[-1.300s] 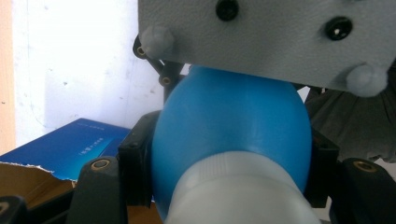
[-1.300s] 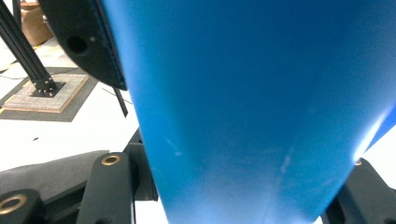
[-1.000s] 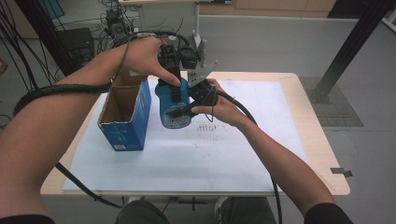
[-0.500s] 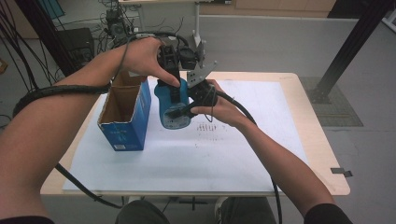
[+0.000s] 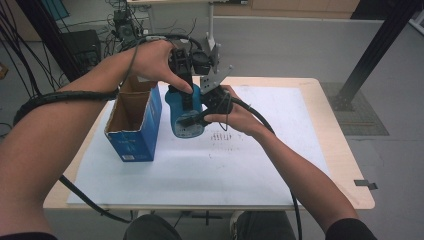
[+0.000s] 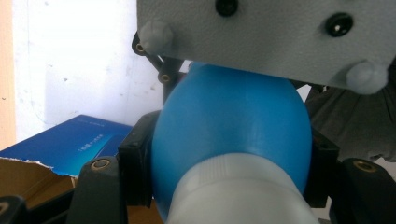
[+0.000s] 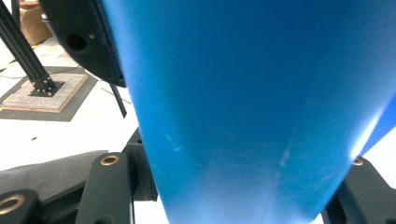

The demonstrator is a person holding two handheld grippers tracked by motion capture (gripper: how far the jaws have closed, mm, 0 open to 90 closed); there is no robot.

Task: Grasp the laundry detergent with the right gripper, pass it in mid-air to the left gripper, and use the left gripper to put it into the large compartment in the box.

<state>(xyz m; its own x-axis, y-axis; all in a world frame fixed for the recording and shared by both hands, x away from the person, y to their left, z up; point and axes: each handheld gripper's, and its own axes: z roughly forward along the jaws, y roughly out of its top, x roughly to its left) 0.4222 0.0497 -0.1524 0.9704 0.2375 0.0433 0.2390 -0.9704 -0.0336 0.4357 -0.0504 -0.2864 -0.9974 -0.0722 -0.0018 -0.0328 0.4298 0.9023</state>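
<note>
A: Where is the blue bottle (image 5: 184,112) at this moment?

B: It is held up in the air, above the far left part of the table (image 5: 320,150), just beside the open cardboard box (image 5: 135,120) which stands near the left edge. The left gripper (image 5: 186,75) comes from above and its jaws pinch the upper part, where the blue body meets the white cap (image 6: 243,196). The right gripper (image 5: 197,116) pinches the lower body from the side.

A: So both are closed on it?

B: Yes, each pair of jaws presses on the bottle. In the left gripper view the black pads sit on both sides of the round shoulder.

A: How do you think it handles?

B: I judge it is smooth plastic, stiff enough, but rounded and a little slippery. The body narrows, so a grip on the slope can slide. The weight I cannot tell; it depends on what is inside.

A: The best place to hold?

B: Probably at the neck under the shoulder, or across the widest flat sides.
</note>
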